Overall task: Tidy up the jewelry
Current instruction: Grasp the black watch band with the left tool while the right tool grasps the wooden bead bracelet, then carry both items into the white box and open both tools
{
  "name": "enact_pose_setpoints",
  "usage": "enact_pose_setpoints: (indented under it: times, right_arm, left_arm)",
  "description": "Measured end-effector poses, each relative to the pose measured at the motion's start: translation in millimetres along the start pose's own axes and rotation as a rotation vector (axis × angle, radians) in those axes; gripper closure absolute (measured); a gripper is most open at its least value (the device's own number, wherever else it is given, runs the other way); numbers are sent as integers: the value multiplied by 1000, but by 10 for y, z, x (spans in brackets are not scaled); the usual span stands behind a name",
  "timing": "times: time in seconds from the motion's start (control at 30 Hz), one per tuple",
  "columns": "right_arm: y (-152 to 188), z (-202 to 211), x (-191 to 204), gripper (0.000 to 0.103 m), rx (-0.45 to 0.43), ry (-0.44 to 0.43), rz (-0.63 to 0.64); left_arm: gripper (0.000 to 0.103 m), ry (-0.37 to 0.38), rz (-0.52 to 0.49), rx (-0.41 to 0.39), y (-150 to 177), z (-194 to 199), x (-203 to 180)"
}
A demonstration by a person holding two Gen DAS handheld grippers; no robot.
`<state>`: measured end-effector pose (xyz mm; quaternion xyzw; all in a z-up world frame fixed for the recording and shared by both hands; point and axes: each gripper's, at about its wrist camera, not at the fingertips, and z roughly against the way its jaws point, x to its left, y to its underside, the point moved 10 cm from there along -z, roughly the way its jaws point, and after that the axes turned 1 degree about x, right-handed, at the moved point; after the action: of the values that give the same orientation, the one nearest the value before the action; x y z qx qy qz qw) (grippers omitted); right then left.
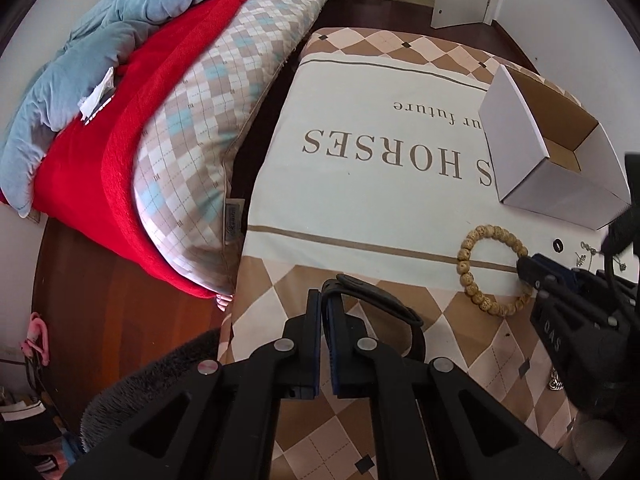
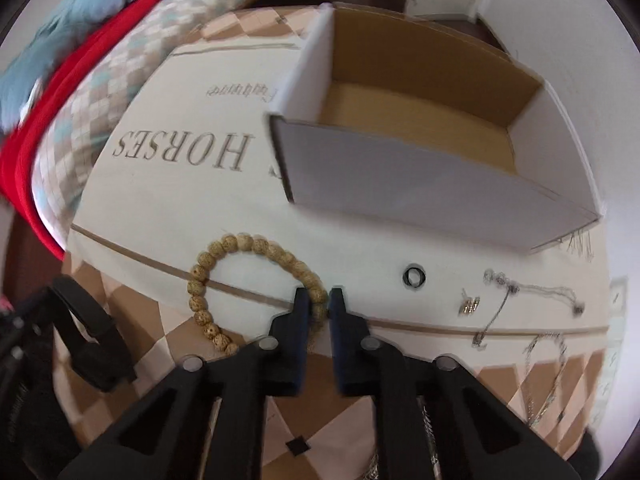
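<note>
Right-hand black two-finger gripper (image 2: pixel 319 300) has its blue-padded jaws drawn narrow around one bead of the tan wooden-bead bracelet (image 2: pixel 224 280), at the near right part of the loop; the pads look to be touching the bead, though motion blur makes the contact hard to confirm. The rest of the bracelet lies flat on the cream and brown diamond-patterned cloth printed with "HORSES" (image 2: pixel 168 200).

Beyond the bracelet, to the far right, stands an open cardboard box, white outside and brown inside (image 2: pixel 420 184), upright, with nothing visible on its floor. Just right of the gripper tips lies a small dark ring (image 2: pixel 414 277), then a small metal earring piece (image 2: pixel 470 305) and thin silver chains (image 2: pixel 520 300) spread toward the right edge.

Left-hand black gripper (image 1: pixel 325 300) hovers over the near left part of the same cloth, jaws nearly closed, with a black strap loop (image 1: pixel 380 300) caught at its tip. From this view the bracelet (image 1: pixel 472 240) sits to the right, near the box (image 1: pixel 520 152), with the right gripper (image 1: pixel 528 266) at its rim.

At the far left a bed carries a red blanket (image 1: pixel 120 152) and a grey-blue quilt (image 1: pixel 100 32).
</note>
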<state>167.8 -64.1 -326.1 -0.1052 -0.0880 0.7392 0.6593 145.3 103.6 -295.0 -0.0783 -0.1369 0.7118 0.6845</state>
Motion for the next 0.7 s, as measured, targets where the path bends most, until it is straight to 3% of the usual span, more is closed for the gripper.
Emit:
enact_pose_setpoints:
  times: [0.1, 0.3, 0.7]
  right_arm:
    - [79, 56, -90, 94, -4, -40, -33]
    - [139, 578, -378, 94, -97, -124, -113]
    - [-420, 1752, -1014, 94, -296, -126, -161]
  left_arm:
    - [102, 5, -4, -15, -35, 63, -44]
    - [102, 34, -31, -68, -171, 336, -281]
    - [102, 153, -91, -218, -804, 1134, -1017]
